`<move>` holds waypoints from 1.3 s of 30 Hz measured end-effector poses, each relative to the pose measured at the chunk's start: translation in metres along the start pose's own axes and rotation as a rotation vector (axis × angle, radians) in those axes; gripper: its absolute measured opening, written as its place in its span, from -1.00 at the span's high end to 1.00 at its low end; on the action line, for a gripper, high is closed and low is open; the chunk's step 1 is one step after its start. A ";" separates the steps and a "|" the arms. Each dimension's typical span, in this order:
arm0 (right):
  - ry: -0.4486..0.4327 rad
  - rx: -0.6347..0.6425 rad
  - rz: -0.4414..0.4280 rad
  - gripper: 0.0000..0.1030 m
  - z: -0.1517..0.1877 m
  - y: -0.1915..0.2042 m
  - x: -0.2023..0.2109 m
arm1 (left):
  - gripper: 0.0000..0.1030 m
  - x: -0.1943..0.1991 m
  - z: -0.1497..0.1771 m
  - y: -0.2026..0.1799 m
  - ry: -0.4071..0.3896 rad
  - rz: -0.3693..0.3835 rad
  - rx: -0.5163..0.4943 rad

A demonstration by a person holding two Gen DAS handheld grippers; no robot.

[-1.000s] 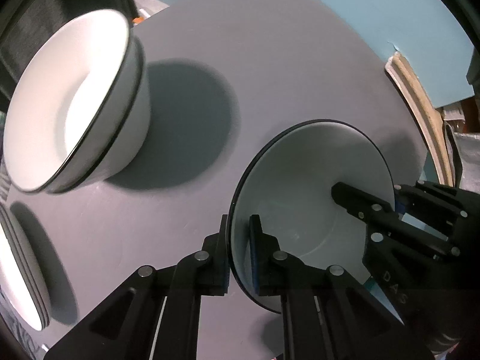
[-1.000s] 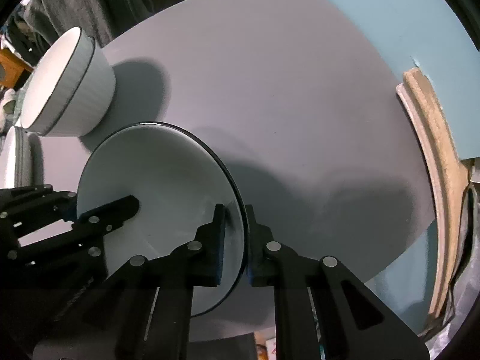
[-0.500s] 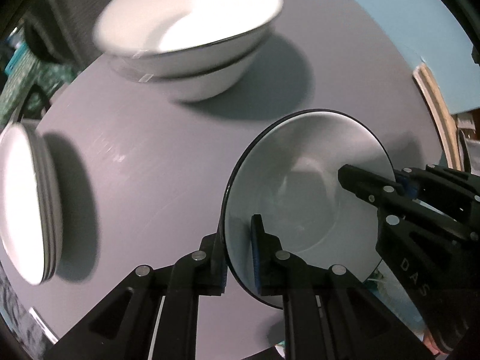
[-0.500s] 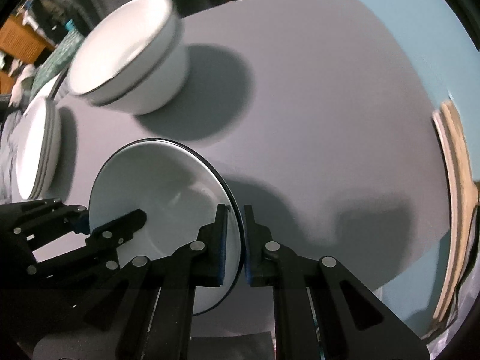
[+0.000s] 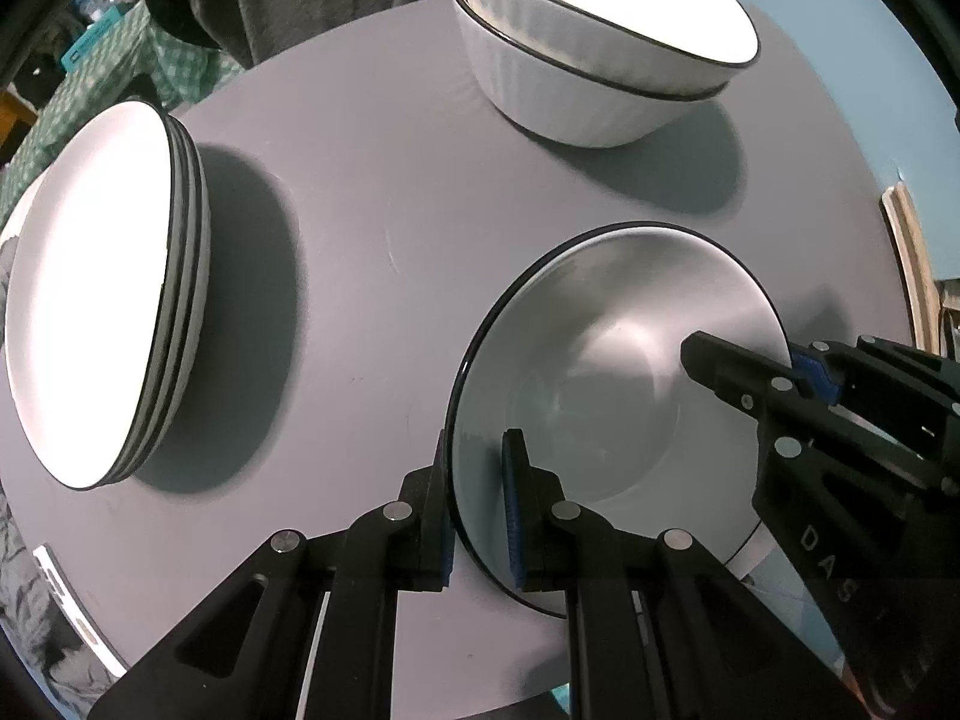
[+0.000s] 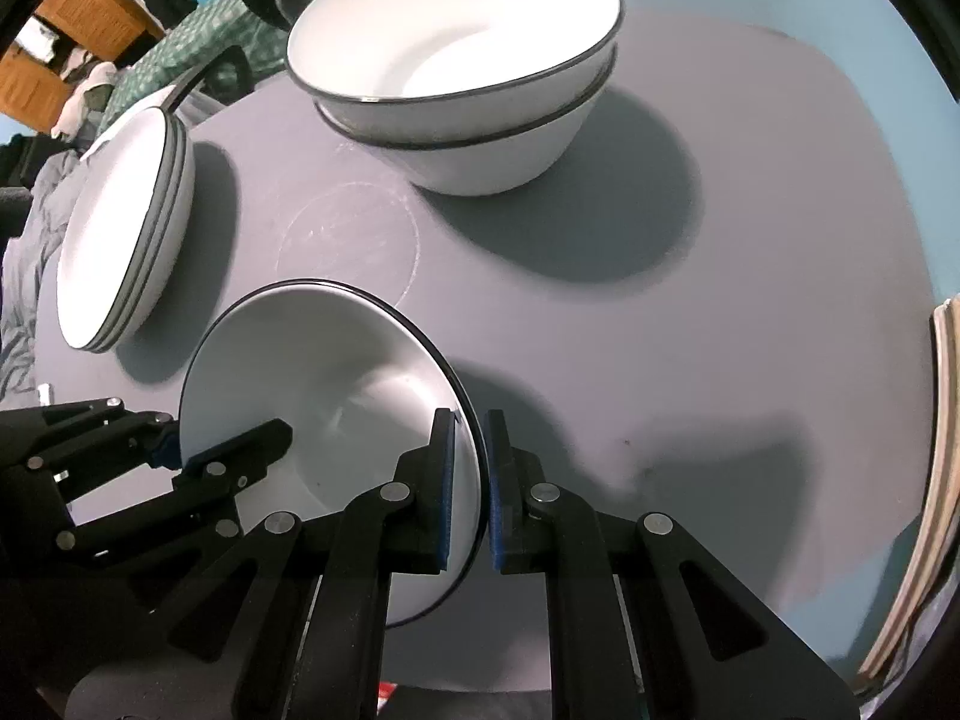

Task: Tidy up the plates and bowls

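Left gripper (image 5: 477, 507) clamped on near-left rim of white bowl (image 5: 606, 372), right gripper (image 6: 471, 495) clamped on its right rim, bowl over grey round table (image 5: 372, 192), stacked bowls (image 6: 462, 90) far, plate stack (image 5: 102, 288) left.

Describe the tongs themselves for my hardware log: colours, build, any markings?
Both the left tongs and right tongs are matte black linkage arms with round silver rivets and blue pads lining the fingers. White letters "DAS" mark one body. No cables or sleeves visible.
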State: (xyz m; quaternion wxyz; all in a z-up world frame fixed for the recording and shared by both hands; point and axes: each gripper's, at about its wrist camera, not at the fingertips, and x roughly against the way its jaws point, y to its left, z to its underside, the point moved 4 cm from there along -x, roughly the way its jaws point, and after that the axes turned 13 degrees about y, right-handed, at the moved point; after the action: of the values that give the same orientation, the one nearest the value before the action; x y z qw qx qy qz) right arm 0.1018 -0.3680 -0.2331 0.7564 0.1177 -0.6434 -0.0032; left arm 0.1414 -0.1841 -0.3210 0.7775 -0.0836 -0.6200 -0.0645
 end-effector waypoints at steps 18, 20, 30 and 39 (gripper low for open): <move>0.026 -0.035 -0.028 0.82 0.011 0.005 -0.012 | 0.70 0.015 0.013 -0.014 -0.036 0.024 -0.029; 0.012 -0.027 -0.014 0.84 0.009 0.006 -0.010 | 0.71 0.014 0.016 -0.013 -0.038 0.037 -0.021; 0.031 -0.042 0.016 0.85 0.008 0.017 -0.010 | 0.74 0.022 0.025 -0.010 -0.004 0.043 0.011; 0.004 -0.055 0.013 0.85 0.005 0.021 0.012 | 0.74 0.057 0.029 -0.012 -0.046 0.032 -0.019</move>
State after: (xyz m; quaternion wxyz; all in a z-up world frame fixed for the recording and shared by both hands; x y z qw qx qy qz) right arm 0.0957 -0.3503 -0.2173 0.7608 0.0926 -0.6422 -0.0154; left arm 0.1237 -0.1897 -0.2581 0.7632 -0.1022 -0.6355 -0.0559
